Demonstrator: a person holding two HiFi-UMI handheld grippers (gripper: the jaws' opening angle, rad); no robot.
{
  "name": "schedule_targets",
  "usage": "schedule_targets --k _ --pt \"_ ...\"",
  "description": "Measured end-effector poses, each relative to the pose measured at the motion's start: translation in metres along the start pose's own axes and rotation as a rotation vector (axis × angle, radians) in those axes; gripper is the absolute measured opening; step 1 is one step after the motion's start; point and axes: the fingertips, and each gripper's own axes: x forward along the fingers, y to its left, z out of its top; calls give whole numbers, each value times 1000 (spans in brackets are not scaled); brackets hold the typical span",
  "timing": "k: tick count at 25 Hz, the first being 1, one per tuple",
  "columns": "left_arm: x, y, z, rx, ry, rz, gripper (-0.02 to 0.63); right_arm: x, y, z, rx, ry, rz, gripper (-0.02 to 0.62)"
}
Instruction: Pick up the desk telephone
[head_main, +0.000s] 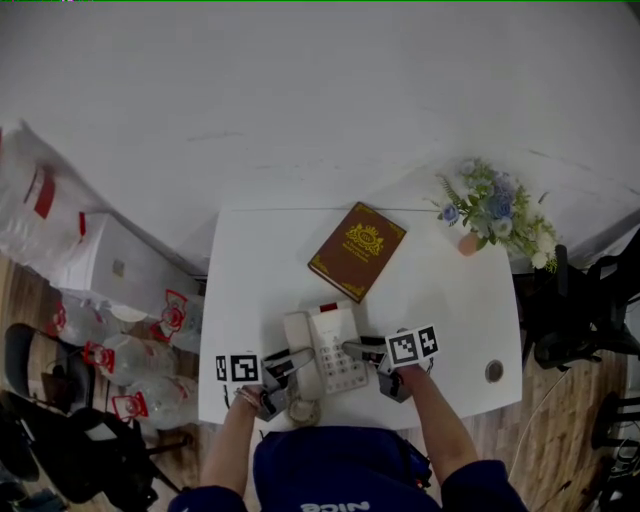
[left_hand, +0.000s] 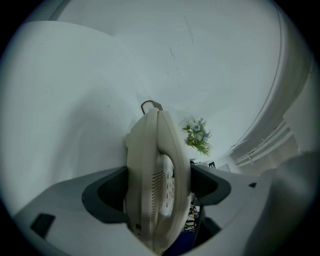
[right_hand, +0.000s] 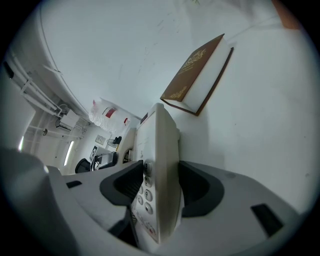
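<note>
Inward, left gripper (head_main: 287, 361) and right gripper (head_main: 356, 350) clamp telephone (head_main: 333, 332).

Telephone (head_main: 330, 345) at table (head_main: 255, 285) front, book (head_main: 357, 250) behind, flowers (head_main: 495, 212) back right

Quick tally – one desk telephone (head_main: 322, 352), one brown book (head_main: 357, 250), one bunch of flowers (head_main: 493, 212), one white table (head_main: 250, 290), two grippers – left gripper (head_main: 288, 362), right gripper (head_main: 356, 350).
</note>
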Motion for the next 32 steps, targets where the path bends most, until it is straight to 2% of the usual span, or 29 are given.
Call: schedule_targets --k 10,17,25,32 --pt "0 -4 2 12 -31 -7 387 -1 0 -1 -8 -14 -22 236" --pt "-16 -9 -2 19 -37 -7 387 2 15 -9 -12 -18 -18 236" --pt "-46 -8 -11 16 -29 8 387 7 42 -20 -40 -25 -29 235" --pt "-62 -20 -15 60 8 -4 387 6 62 -30 -46 -55 -35 235"
